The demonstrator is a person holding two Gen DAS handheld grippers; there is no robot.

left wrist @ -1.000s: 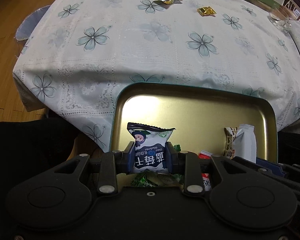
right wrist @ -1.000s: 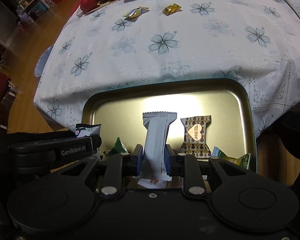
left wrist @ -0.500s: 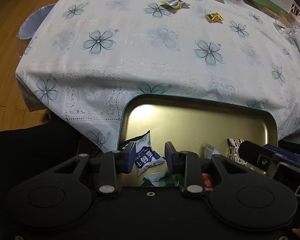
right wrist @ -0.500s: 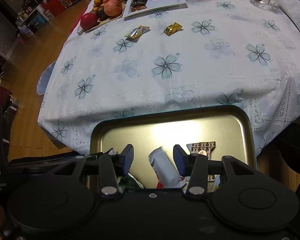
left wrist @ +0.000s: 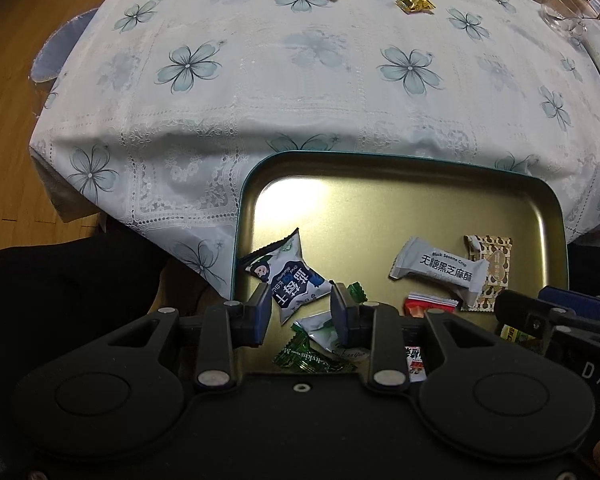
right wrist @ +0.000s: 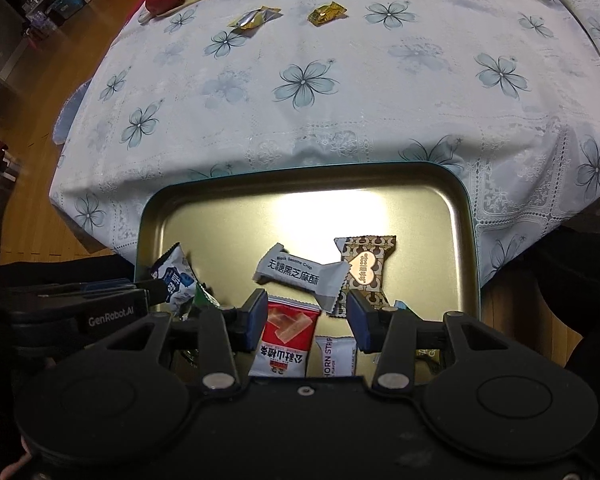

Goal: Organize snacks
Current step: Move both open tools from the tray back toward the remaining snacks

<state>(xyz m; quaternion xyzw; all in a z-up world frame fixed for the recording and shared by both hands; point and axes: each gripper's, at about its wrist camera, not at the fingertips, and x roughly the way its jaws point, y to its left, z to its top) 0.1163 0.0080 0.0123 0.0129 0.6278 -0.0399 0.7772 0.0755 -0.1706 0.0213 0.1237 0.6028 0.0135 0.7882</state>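
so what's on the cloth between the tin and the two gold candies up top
Nothing: in both wrist views only bare flowered tablecloth lies between the tin and the gold candies.

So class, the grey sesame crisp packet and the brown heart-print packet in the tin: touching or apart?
Touching. In the right wrist view the grey sesame crisp packet's crimped end lies over the brown heart-print packet's edge with no tin floor showing between them.

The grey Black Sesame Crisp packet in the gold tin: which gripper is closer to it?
Right. The right gripper hangs just above the grey packet; the left gripper, jaws opening, sits over the blue-and-white packet.
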